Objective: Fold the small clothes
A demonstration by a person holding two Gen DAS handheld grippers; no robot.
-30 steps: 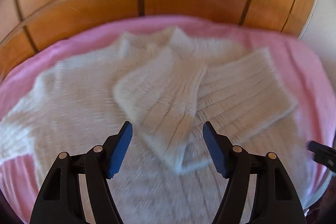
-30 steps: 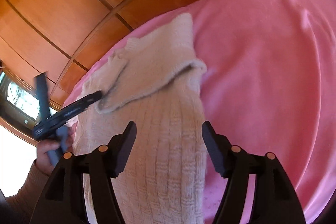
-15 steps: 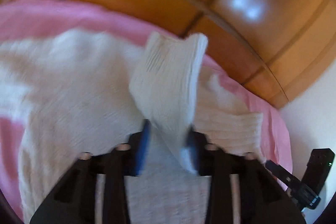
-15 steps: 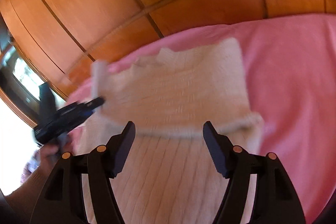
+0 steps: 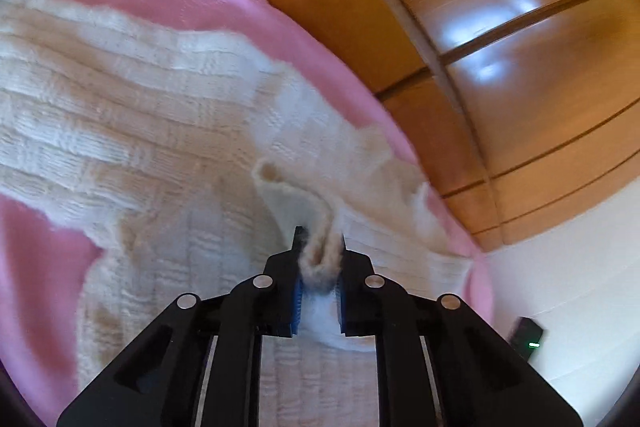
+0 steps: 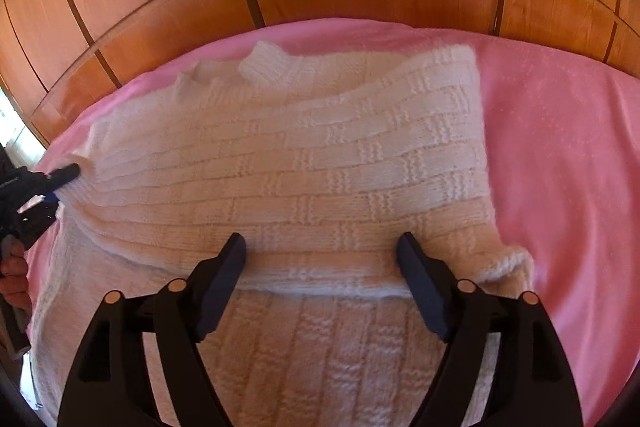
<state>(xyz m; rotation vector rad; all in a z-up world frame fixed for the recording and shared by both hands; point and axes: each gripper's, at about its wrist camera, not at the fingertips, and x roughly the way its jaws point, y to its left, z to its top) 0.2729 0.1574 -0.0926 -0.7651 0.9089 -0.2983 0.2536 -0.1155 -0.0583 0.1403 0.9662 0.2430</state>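
A white cable-knit sweater (image 6: 288,163) is laid, partly folded, on a pink blanket (image 6: 560,131). A bunched edge is pinched by the closing jaws of the left gripper (image 5: 319,251). The right gripper (image 6: 322,255) is held above the fold, its jaws spreading with nothing gripped.

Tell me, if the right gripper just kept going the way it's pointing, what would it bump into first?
Most likely the white sweater. The right gripper points down at its folded edge, jaws opening with nothing clamped between them. How near is hard to judge.

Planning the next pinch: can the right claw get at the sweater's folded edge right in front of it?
Probably yes. The right claw, jaws opening with nothing between them, hovers right over the folded edge of the sweater; nothing blocks it.
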